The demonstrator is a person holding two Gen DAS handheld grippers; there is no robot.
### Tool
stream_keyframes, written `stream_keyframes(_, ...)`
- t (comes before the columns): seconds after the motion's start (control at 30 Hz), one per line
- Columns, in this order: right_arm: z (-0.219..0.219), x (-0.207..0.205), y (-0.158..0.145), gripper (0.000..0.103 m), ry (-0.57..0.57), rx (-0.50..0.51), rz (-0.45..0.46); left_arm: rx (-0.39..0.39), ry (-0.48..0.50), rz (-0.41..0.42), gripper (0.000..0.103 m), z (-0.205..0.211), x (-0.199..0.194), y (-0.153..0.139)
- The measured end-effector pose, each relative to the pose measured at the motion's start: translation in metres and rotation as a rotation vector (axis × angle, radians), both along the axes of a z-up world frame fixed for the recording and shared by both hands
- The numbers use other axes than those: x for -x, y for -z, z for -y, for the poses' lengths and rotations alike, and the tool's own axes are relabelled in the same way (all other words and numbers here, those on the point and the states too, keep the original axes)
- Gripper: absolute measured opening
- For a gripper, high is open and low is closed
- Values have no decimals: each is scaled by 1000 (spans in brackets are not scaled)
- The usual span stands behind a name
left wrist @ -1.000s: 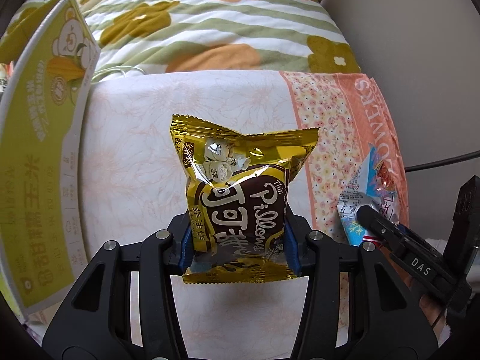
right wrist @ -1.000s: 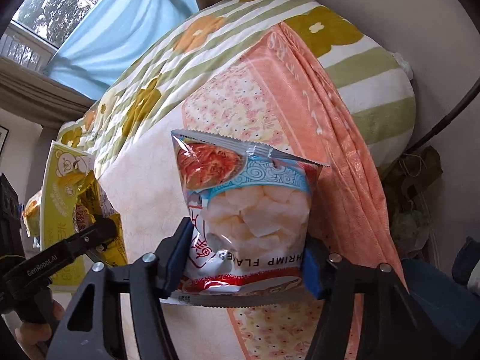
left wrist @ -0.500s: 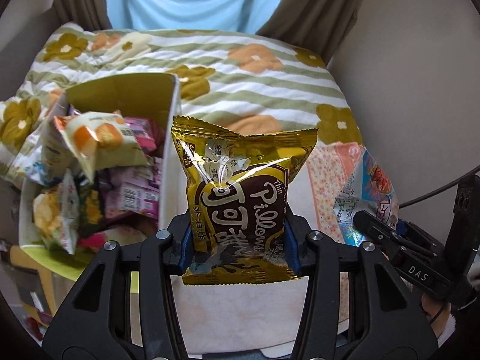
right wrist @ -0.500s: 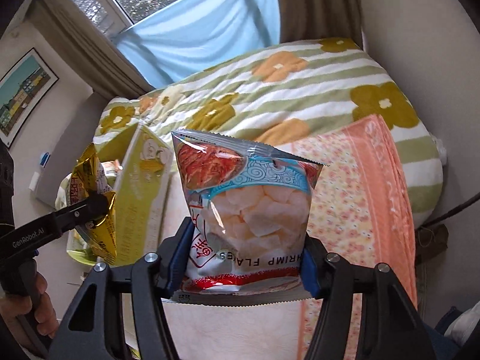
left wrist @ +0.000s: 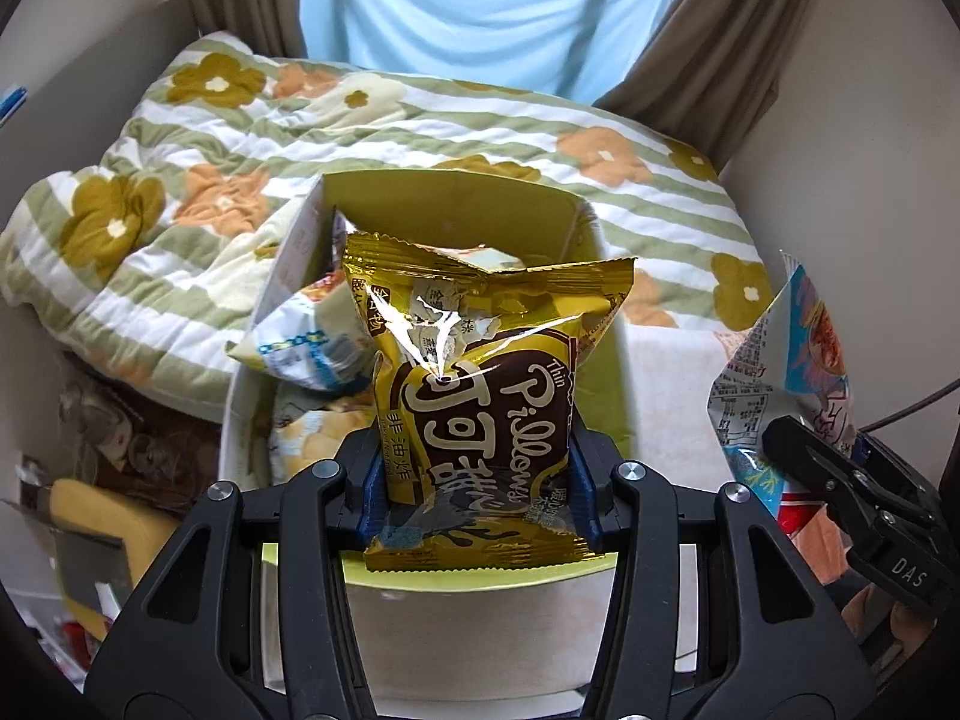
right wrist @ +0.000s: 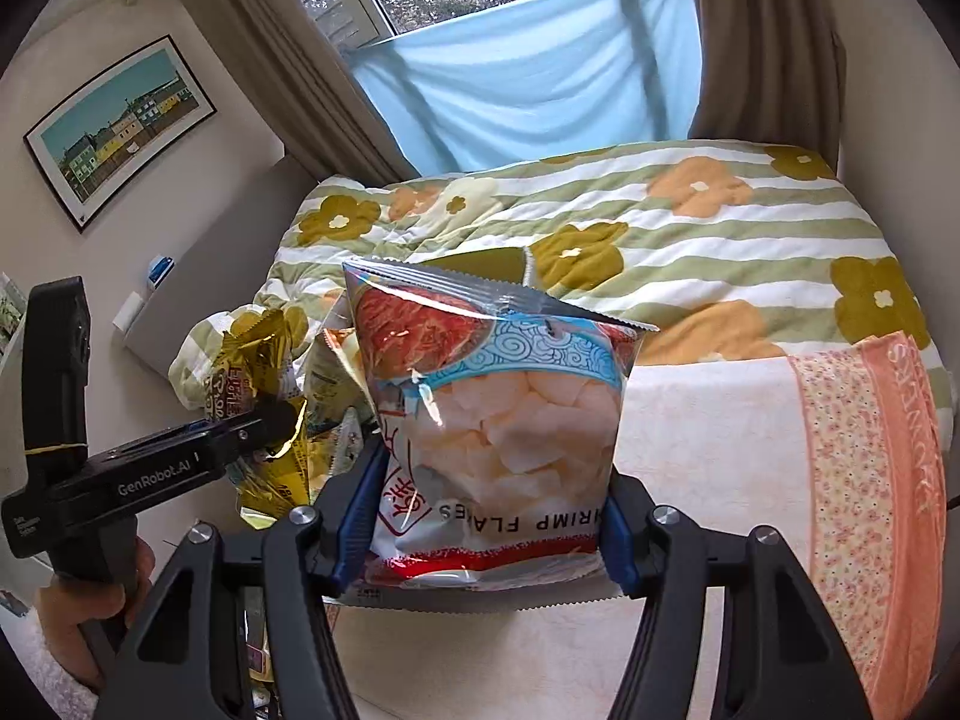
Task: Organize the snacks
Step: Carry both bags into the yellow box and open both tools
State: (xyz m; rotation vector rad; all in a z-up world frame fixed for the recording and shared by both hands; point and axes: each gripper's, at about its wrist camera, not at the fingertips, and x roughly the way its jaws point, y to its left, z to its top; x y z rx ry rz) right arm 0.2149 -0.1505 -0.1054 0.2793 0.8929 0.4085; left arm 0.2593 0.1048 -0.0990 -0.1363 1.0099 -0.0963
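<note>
Two snack bags are held up, one per gripper. The left gripper (left wrist: 477, 483) has its jaws pinching the lower sides of one gold bag of cocoa pillows (left wrist: 480, 402); the bag stands upright, printed "Thin Pillows" in white script on a brown heart, with large Chinese characters beside it. It hangs over one open yellow-green cardboard box (left wrist: 609, 372) that sits on the bed, and it hides much of the box's inside. Several other snack packets (left wrist: 306, 348) lie inside the box; their number cannot be counted, and a white-and-blue one leans over the left wall.

The right gripper (right wrist: 483, 519) has its jaws pinching one clear-windowed bag of shrimp flakes (right wrist: 492, 414) near its bottom edge. The words "SHRIMP FLAKES" read upside down and are partly hidden at their left end. Pale chips show through the window below a red and blue printed band. This bag hangs above the bed, to the right of the box.

In the right wrist view the left gripper's side reads "GenRobot.AI", and a hand (right wrist: 90, 594) grips its handle. In the left wrist view the right gripper's arm reads "DAS".

The bed carries one green-striped quilt with flowers (right wrist: 690, 240) and one pink floral cloth (right wrist: 864, 480) lettered "FLOWERS". One framed picture of coloured houses (right wrist: 120, 126) hangs on the wall.
</note>
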Motion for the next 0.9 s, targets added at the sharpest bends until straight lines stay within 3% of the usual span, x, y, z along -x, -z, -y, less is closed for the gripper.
stream_keyframes(0.27,-51,-3,8,58,52,30,-23,21,111,-39,46,-31,-15,29)
stream_keyframes(0.33,-54,-2,10,58,77,32,-33,34,147,-37,66,-29,-18,30)
stream_keyframes(0.37,-56,-1,11,58,87,37,-37,30,152,-32,95,-28,-19,29)
stream_keyframes(0.4,-57,0,11,58,96,45,-41,21,149,-14,103,-27,-18,25)
stream_keyframes(0.57,-59,-1,16,58,106,76,-61,-6,125,48,103,-47,-6,9)
stream_keyframes(0.9,-96,-12,28,58,0,116,-51,28,18,-5,103,-96,11,24)
